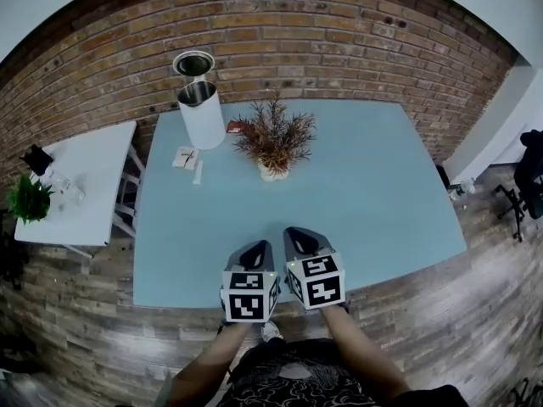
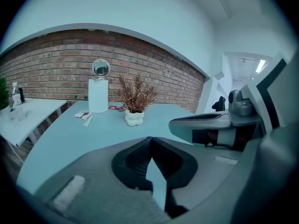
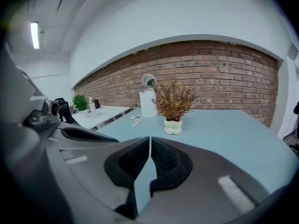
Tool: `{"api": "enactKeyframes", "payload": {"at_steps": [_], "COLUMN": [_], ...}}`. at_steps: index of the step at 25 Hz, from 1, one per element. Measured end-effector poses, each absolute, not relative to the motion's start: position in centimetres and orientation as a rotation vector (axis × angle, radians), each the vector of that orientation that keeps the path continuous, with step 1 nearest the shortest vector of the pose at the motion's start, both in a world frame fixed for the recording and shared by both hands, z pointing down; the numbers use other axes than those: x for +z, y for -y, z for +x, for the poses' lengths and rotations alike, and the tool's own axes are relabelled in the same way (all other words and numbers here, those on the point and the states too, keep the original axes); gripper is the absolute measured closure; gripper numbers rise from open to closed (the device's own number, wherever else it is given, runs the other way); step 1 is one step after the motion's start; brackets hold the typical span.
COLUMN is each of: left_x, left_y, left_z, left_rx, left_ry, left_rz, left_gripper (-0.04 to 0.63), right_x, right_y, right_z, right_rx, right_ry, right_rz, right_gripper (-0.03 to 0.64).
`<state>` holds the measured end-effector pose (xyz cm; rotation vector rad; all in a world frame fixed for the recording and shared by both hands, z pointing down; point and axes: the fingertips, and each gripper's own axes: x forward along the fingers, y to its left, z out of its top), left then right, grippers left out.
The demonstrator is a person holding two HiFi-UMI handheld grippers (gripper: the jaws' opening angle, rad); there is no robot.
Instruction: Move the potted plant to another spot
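step: reach-in, early. Plant untouched, nothing lifted yet.
plant loc: potted plant [image 1: 273,138] stands upright on the worktop [image 1: 382,193], far half, at 12 o'clock from both grippers and well apart from them.
L: left gripper [image 1: 257,248] over the near worktop edge, fingers pressed together, nothing btwn them.
R: right gripper [image 1: 299,236] just beside L at its 3 o'clock, fingers also pressed together, empty.
next move (my read): carry on fwd to 12 o'clock, spread the fingers before reaching the pot [image 1: 273,173], then close low on the pot, not on the sprigs. Free worktop at the plant's 3 and 6 o'clock for a new spot.
pot: white, squat, lumpy rounded lobes, prob glazed ceramic, so curved sides could slip.
foliage: dry-looking, reddish-brown, thin spiky sprigs, wider than the pot.
worktop surf: pale blue, flat, matte, smooth.
neighbours: white bin [image 1: 202,115], cylinder w/ shiny metal rim and round lid up, at the plant's 10 o'clock; small paper packets [image 1: 186,157] at 9 o'clock.
risk: sprigs brush the bin if moved toward 10 o'clock.
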<state>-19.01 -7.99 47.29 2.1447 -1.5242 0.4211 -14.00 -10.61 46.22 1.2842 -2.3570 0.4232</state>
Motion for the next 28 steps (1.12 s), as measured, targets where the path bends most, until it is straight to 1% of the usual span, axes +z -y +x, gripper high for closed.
{"api": "enactKeyframes", "payload": {"at_steps": [6, 12, 19, 22, 28], "left_x": [47.5, 48.0, 48.3, 48.8, 49.0], "left_y": [9.8, 11.3, 14.0, 15.2, 17.7], "left_z": [-20.0, -20.9, -21.4, -21.6, -21.5], "left_rx": [0.442, 0.464, 0.468, 0.469, 0.456], "left_ry": [1.507, 1.507, 1.521, 1.521, 1.528], "left_rz": [2.154, 2.150, 2.144, 2.127, 2.122], "left_gripper": [0.598, 0.597, 0.597, 0.597, 0.597], "right_x": [46.5, 47.0, 47.6, 47.8, 48.0], "right_y": [13.0, 15.5, 18.7, 20.2, 22.8], "right_z": [-13.8, -13.5, -14.4, -14.7, -15.5], "right_rx": [0.441, 0.448, 0.428, 0.407, 0.416], "right_ry": [2.332, 2.322, 2.334, 2.332, 2.328], "right_rz": [1.340, 1.374, 1.358, 1.350, 1.307], "right_gripper": [0.583, 0.551, 0.480, 0.435, 0.376]}}
